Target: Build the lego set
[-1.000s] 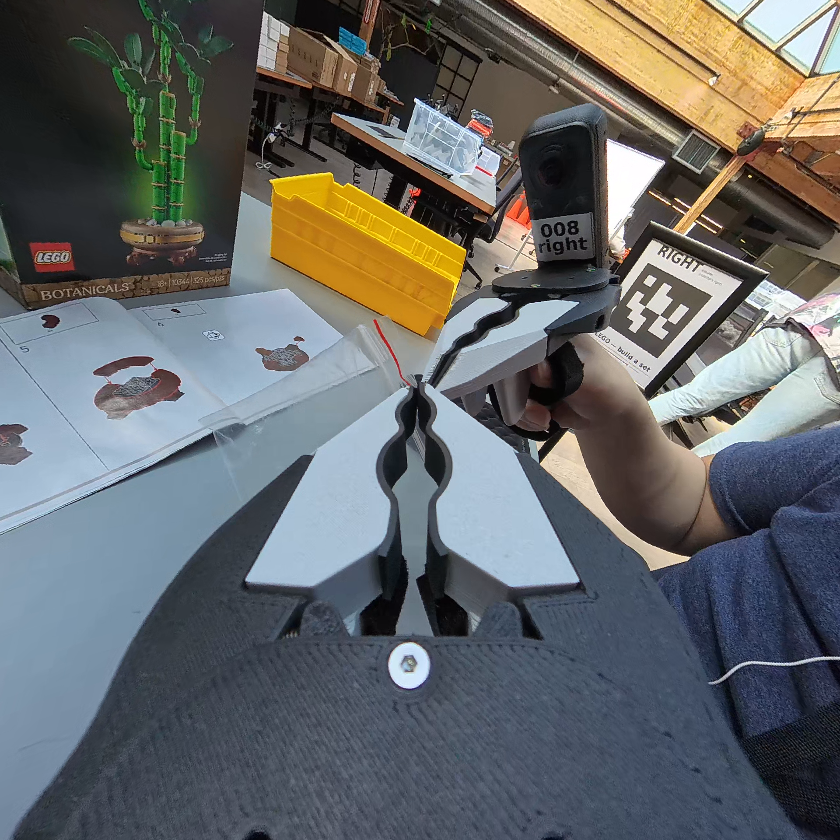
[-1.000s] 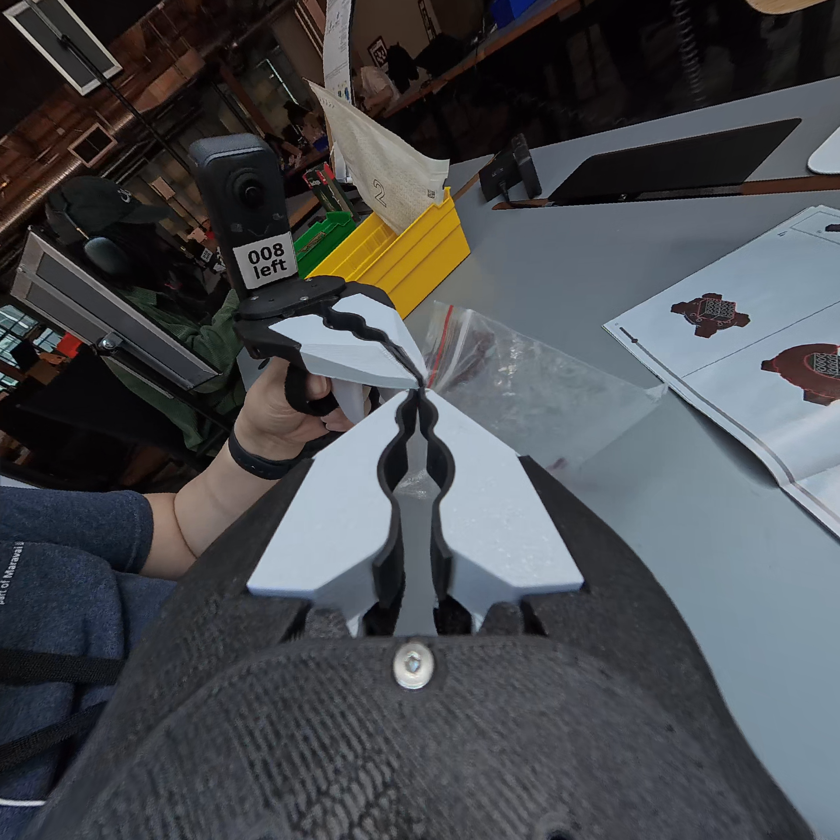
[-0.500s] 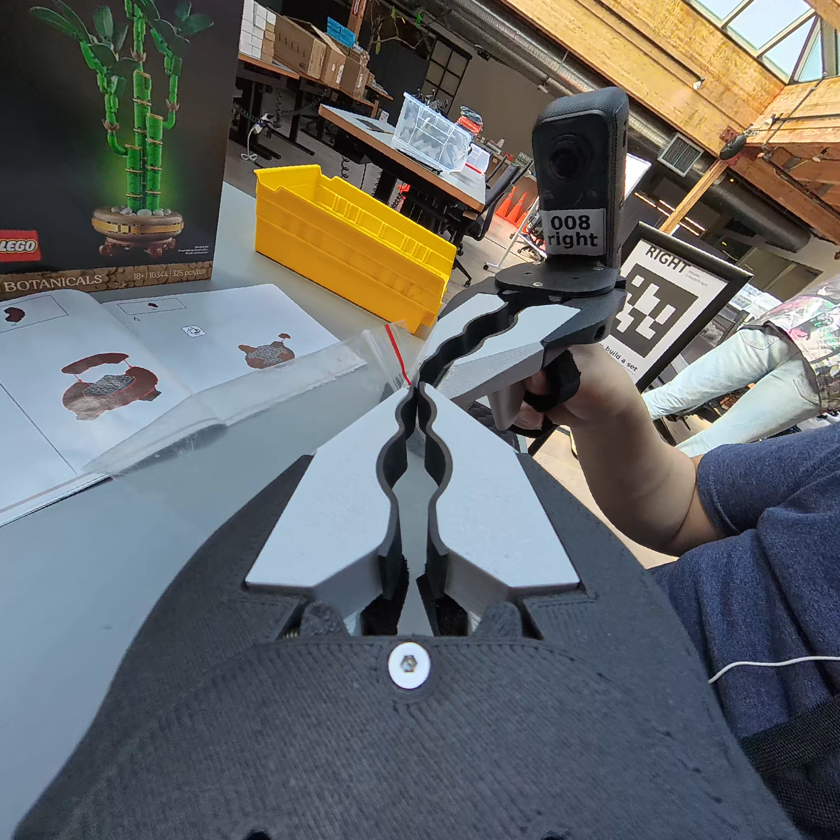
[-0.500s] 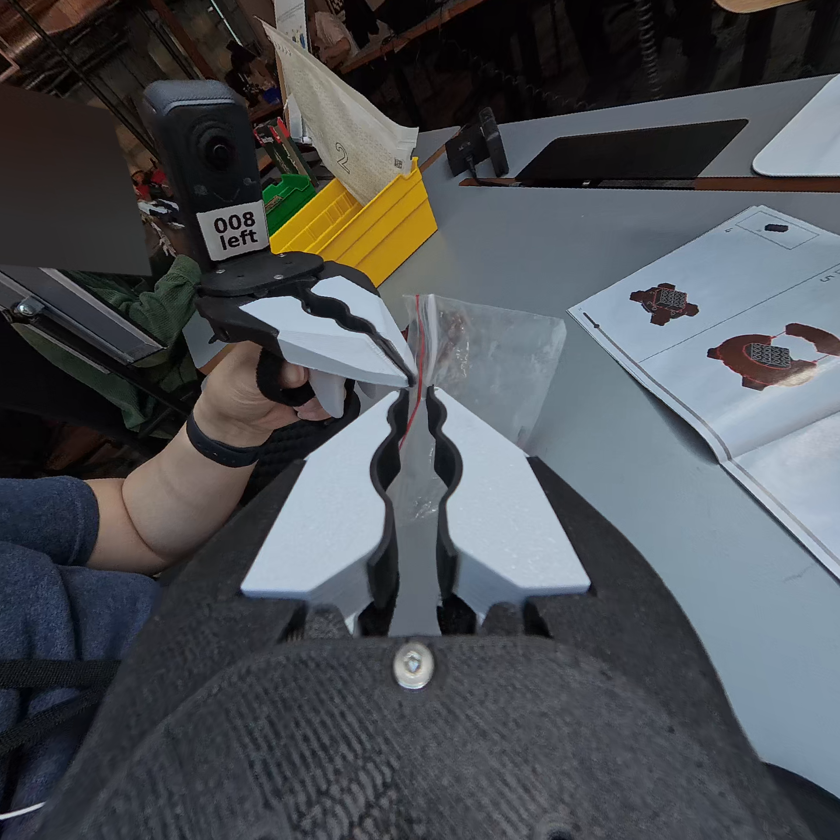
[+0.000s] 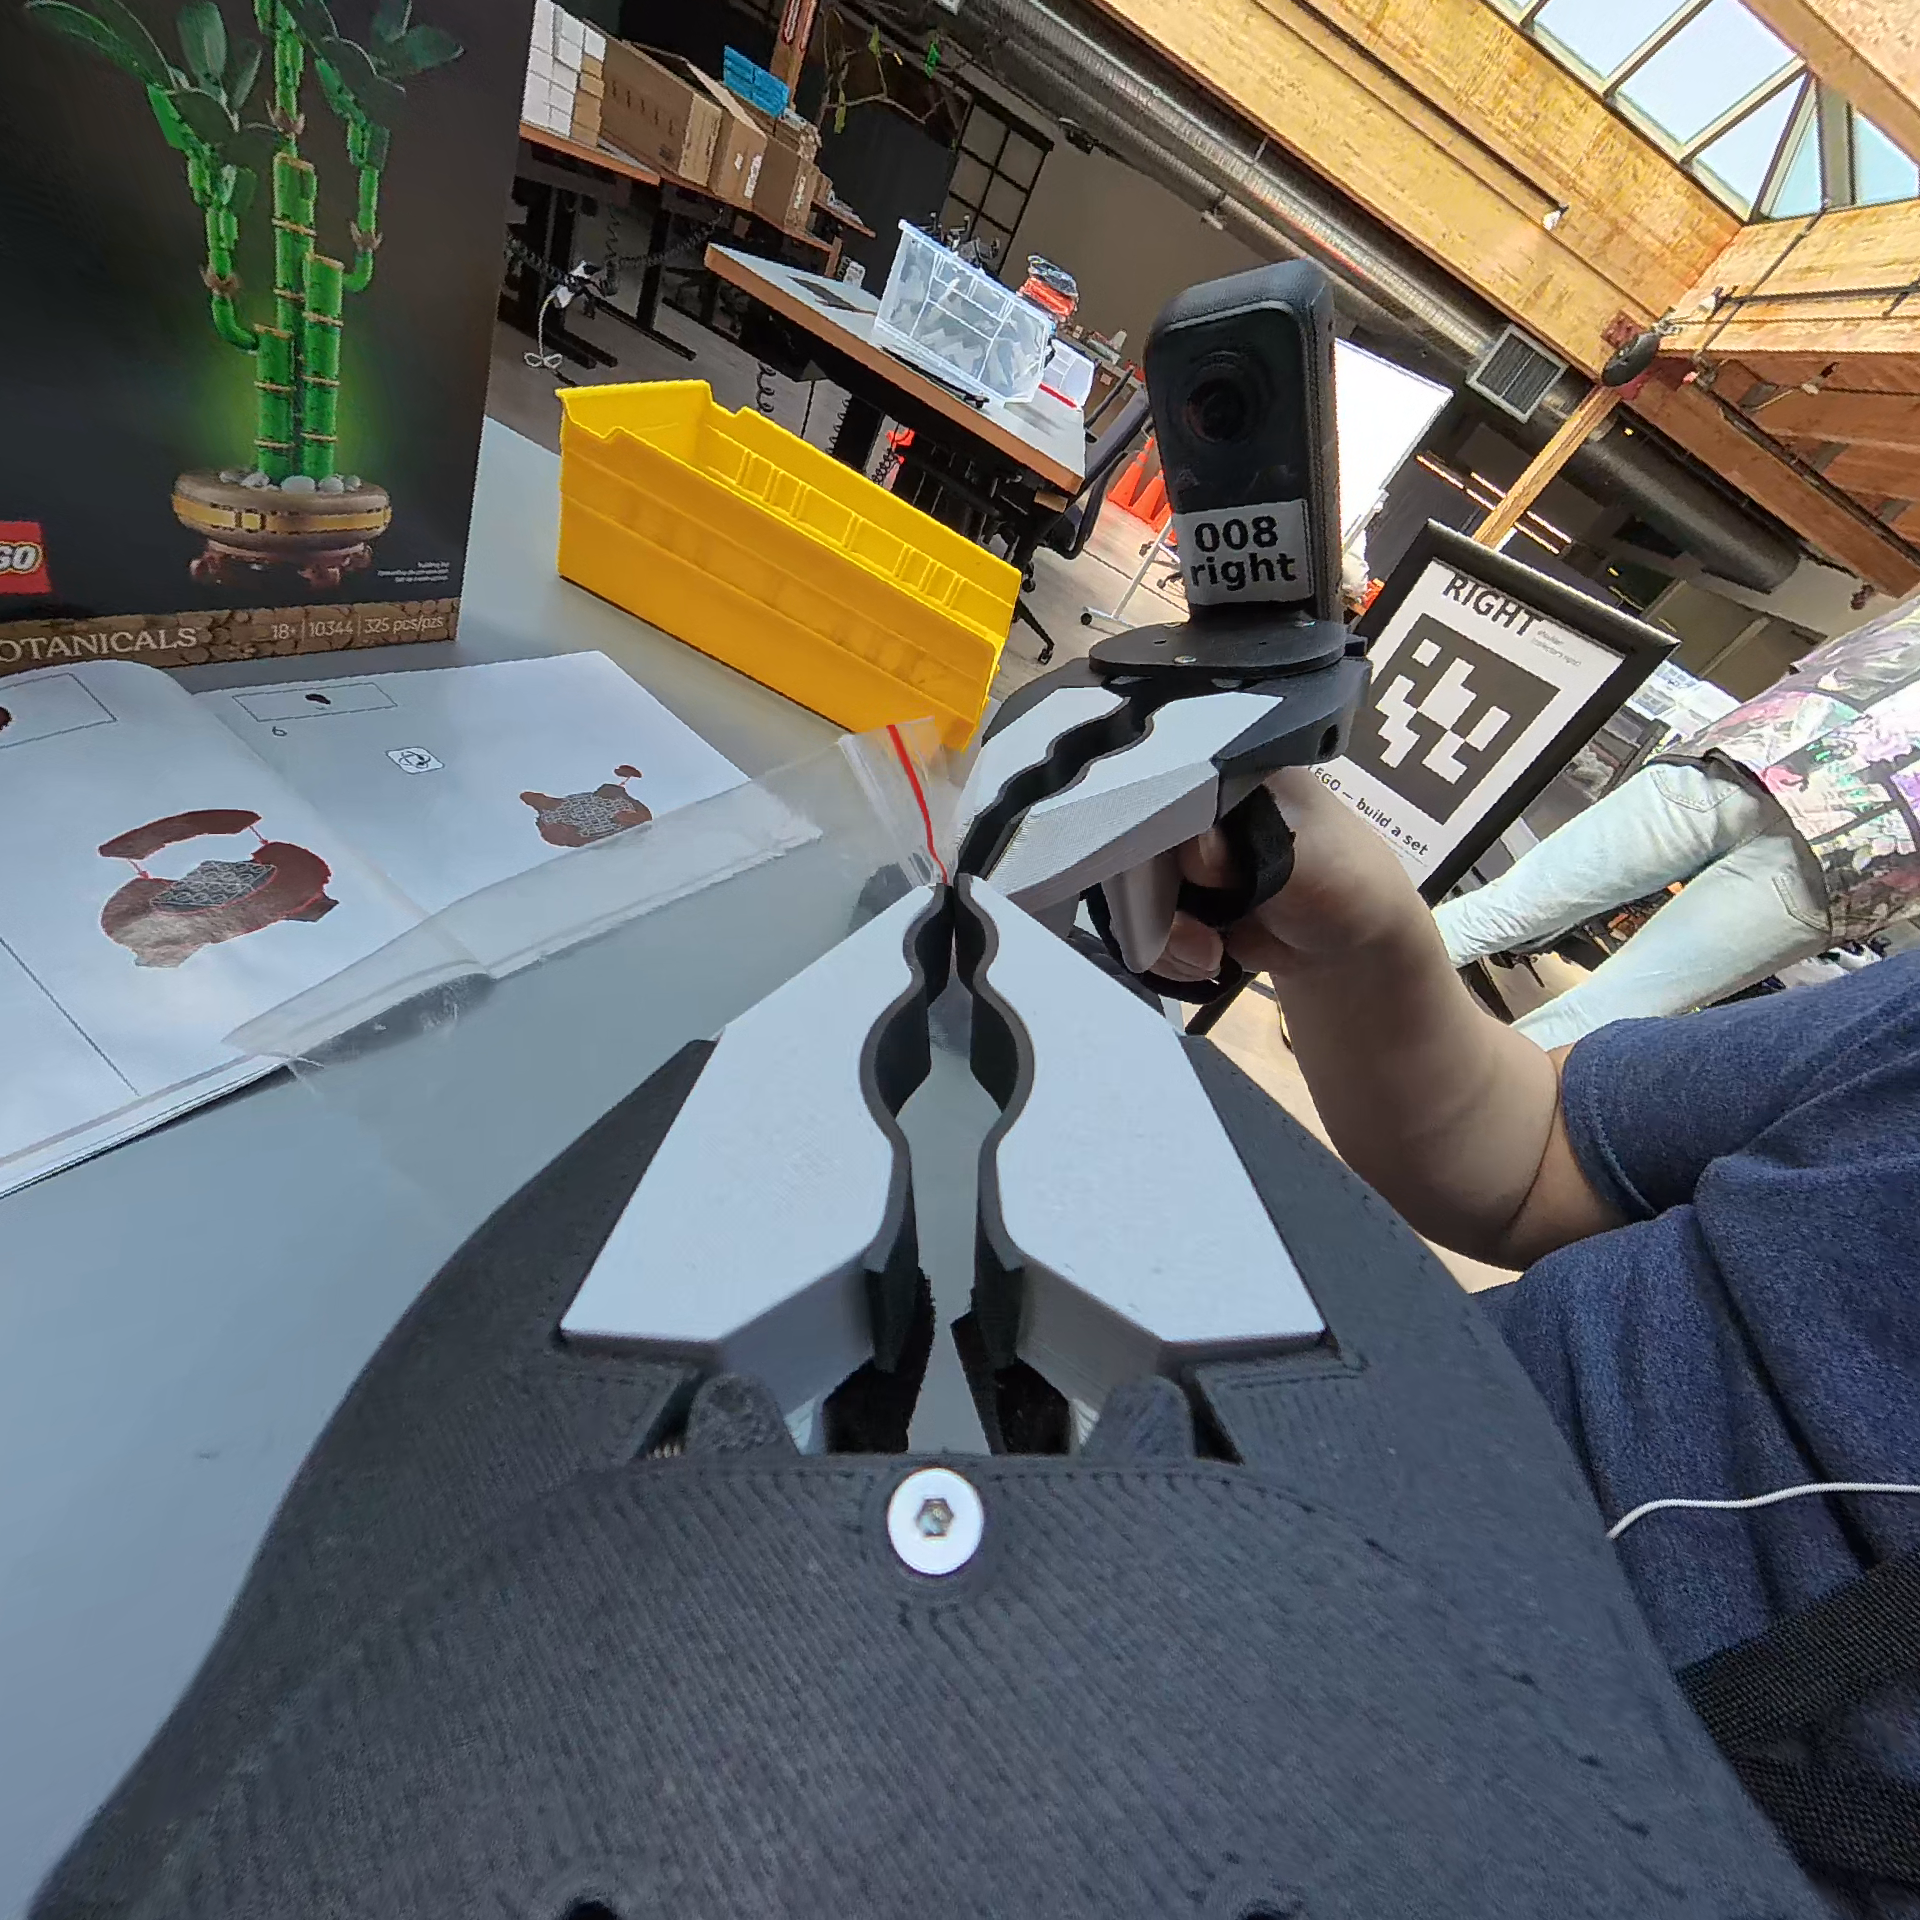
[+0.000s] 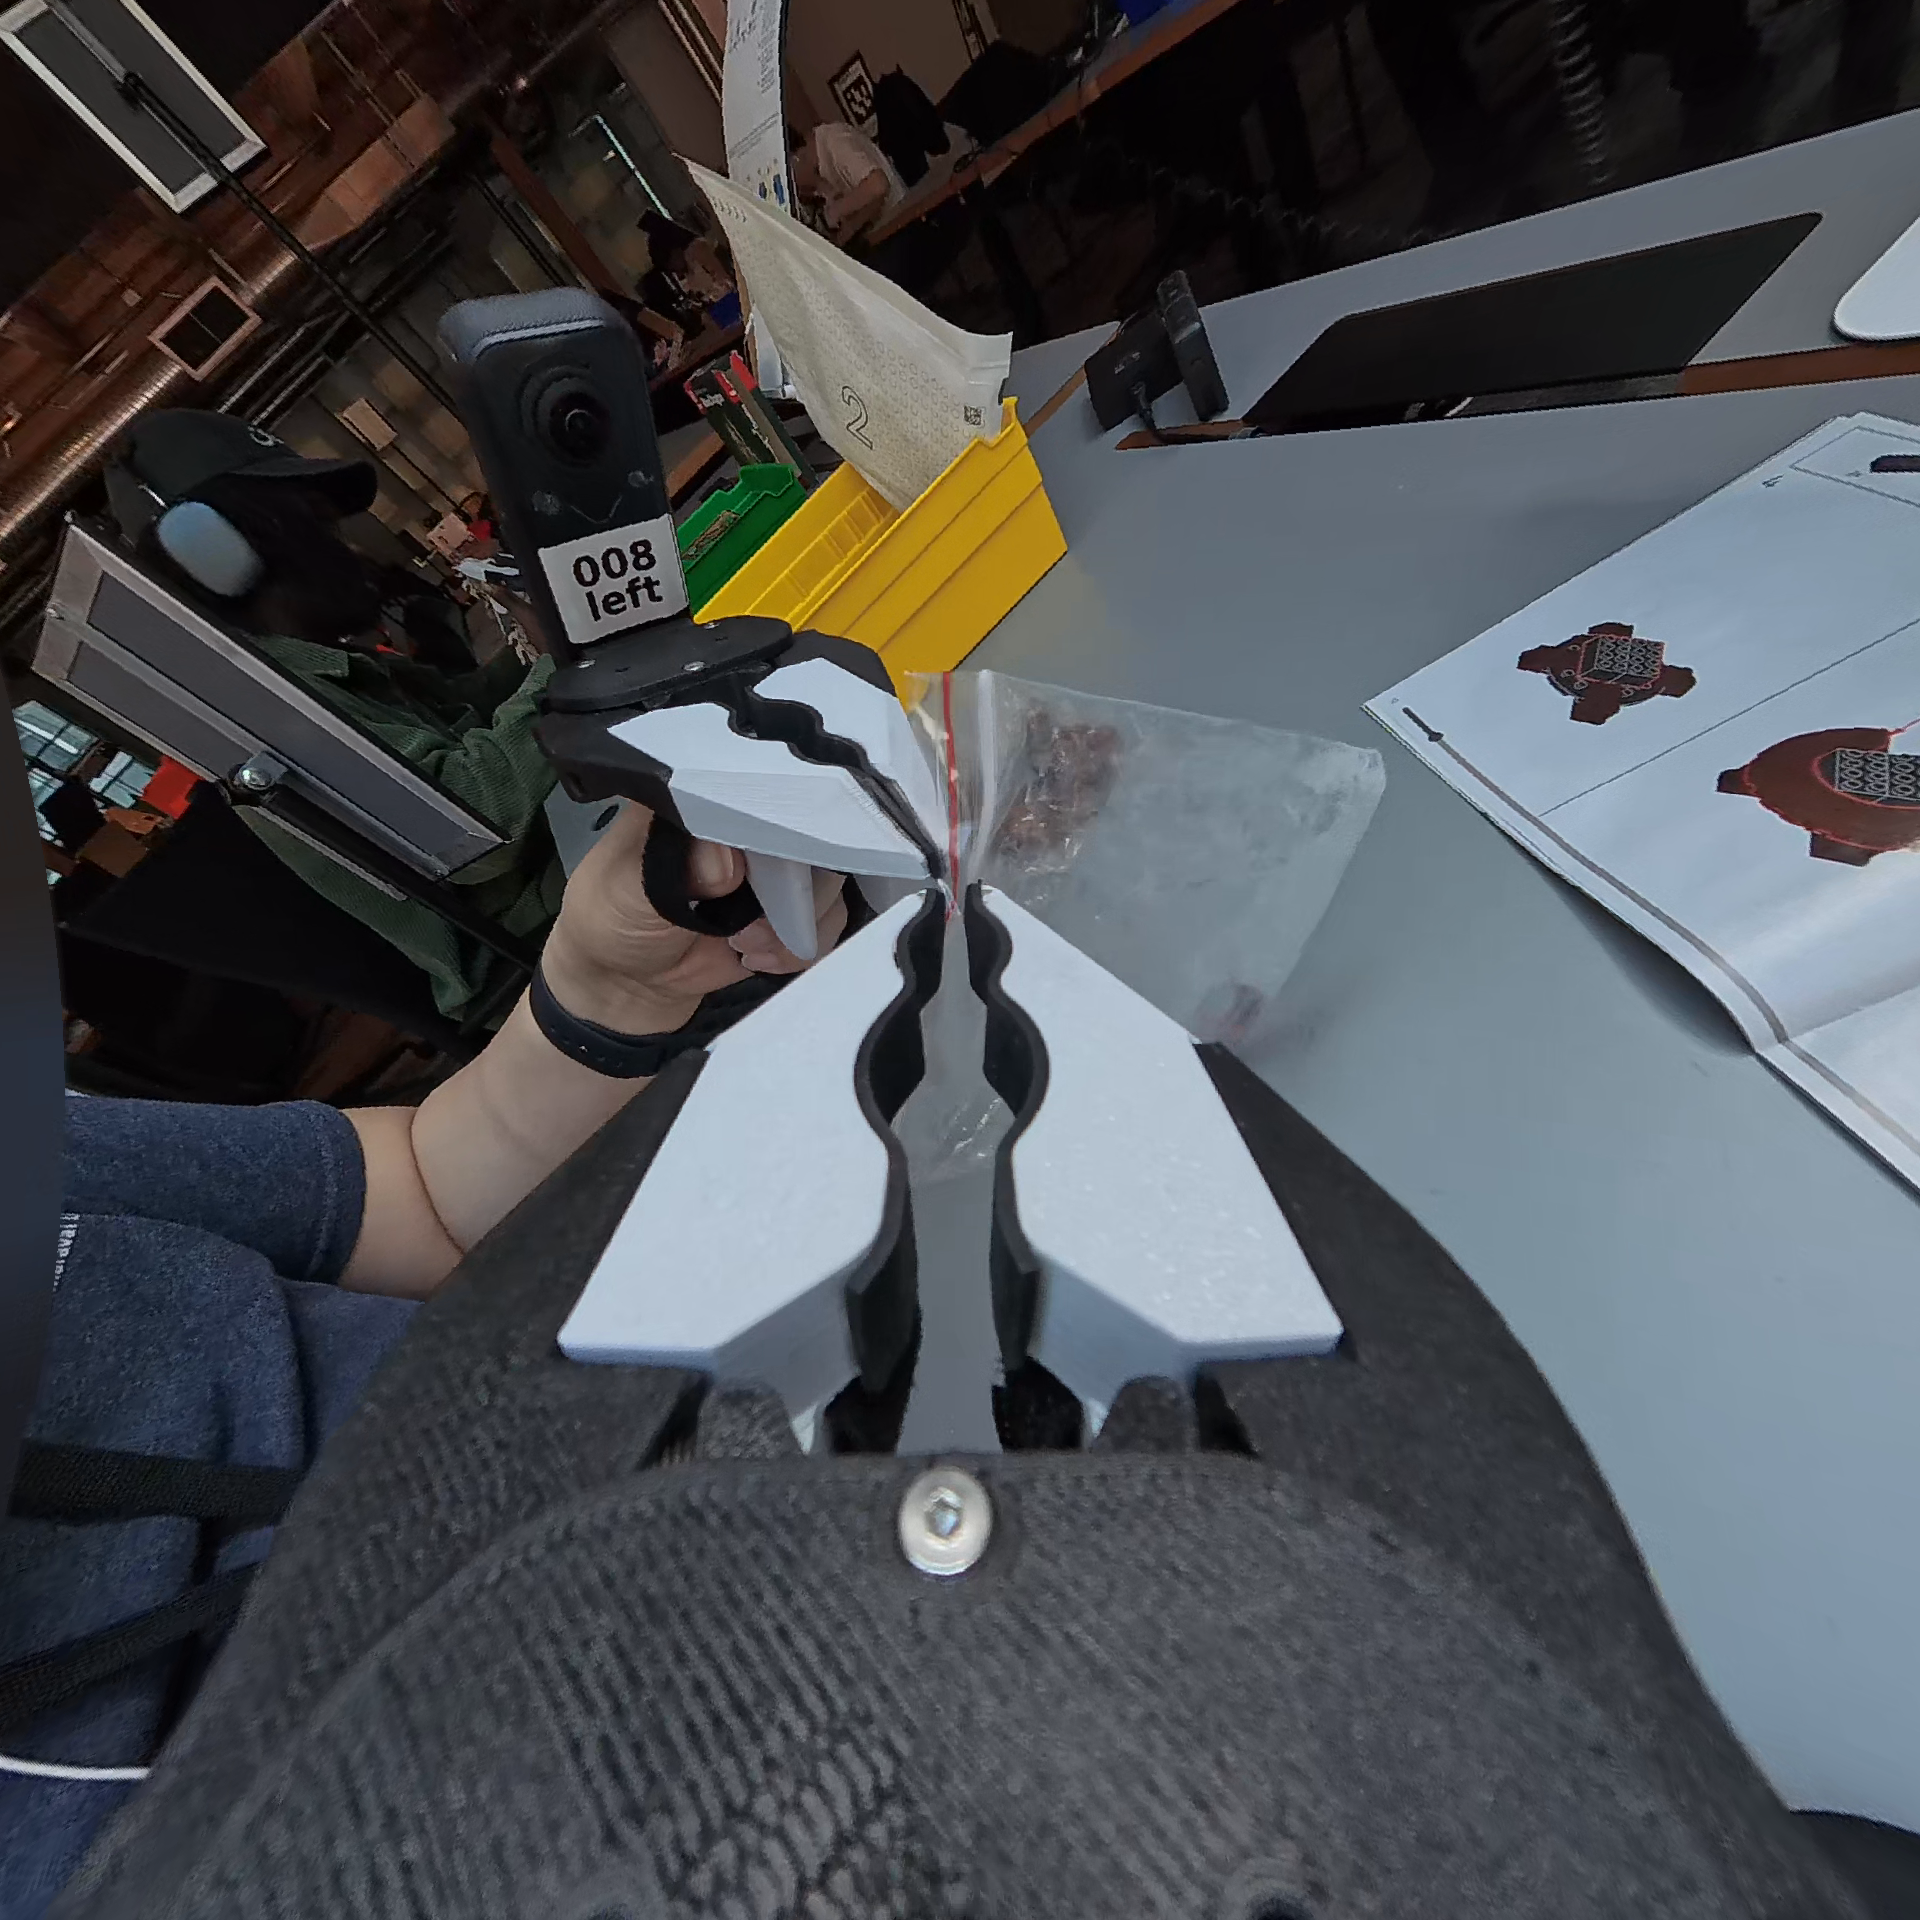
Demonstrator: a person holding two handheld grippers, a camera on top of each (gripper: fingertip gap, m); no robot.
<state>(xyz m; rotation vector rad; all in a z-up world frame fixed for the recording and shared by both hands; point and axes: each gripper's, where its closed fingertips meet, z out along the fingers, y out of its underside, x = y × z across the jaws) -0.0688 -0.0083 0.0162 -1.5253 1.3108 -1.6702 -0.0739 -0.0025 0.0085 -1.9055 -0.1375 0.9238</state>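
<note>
We hold the clear bag (image 6: 1143, 831) above the bench (image 6: 1351, 644), beside the booklet (image 5: 343, 831), with left gripper (image 5: 951, 906) and right gripper (image 6: 948, 891) both clamped on its top edge.

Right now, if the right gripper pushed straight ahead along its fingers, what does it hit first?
The clear plastic bag: the right gripper already has its red-striped top edge at its tips. Just beyond sits the left gripper, pinching the same edge. Depth between them is unclear.
</note>
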